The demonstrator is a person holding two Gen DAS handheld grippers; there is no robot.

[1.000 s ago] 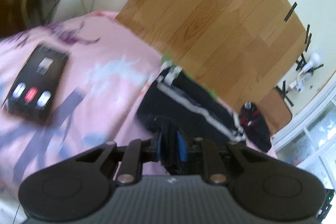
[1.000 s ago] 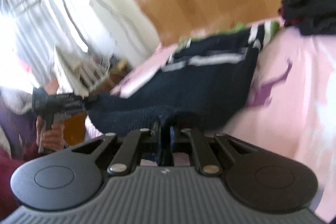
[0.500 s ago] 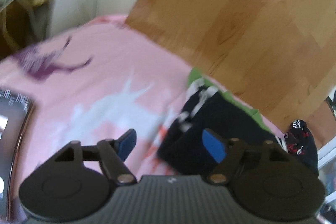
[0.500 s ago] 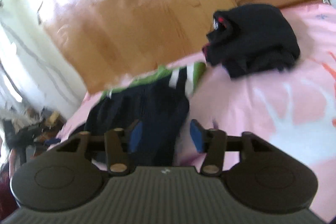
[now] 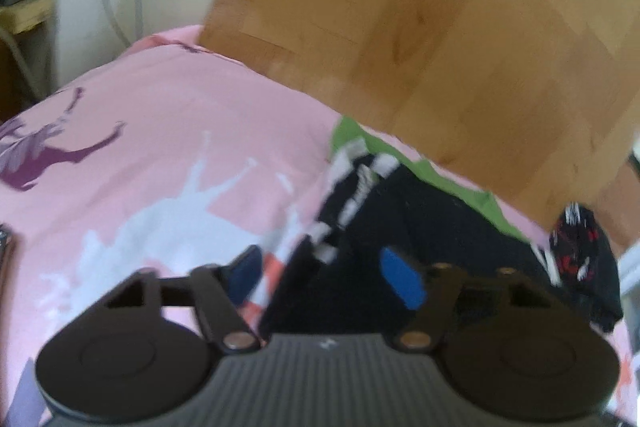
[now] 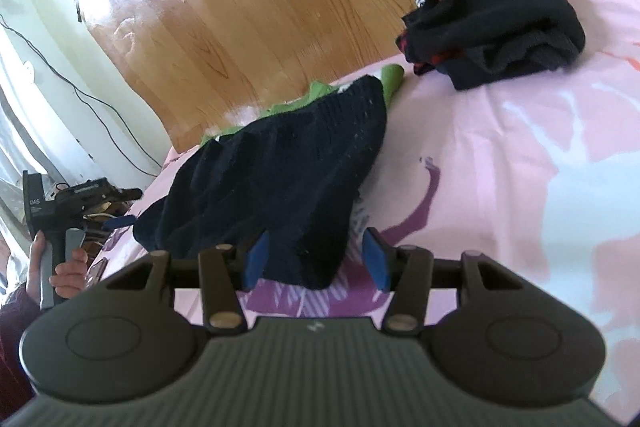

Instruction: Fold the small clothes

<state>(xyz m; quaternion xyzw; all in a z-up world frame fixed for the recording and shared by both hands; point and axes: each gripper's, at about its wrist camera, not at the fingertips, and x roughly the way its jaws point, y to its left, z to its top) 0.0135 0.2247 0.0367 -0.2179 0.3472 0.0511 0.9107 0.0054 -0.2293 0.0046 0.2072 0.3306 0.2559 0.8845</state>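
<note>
- A dark knit garment (image 6: 280, 187) with white stripes and a green trim lies doubled over near the edge of the bed (image 6: 520, 155), laid flat there so that we can fold it again.
- Our right gripper (image 6: 316, 261) hovers with its fingers (image 6: 256, 259) half apart around the near hem, gripping nothing.
- Our left gripper (image 5: 324, 279) straddles the striped end, its fingers (image 5: 402, 281) closing without pinching the cloth.
- A black bundle with red trim (image 6: 492, 19) sits apart, seemingly folded.
</note>
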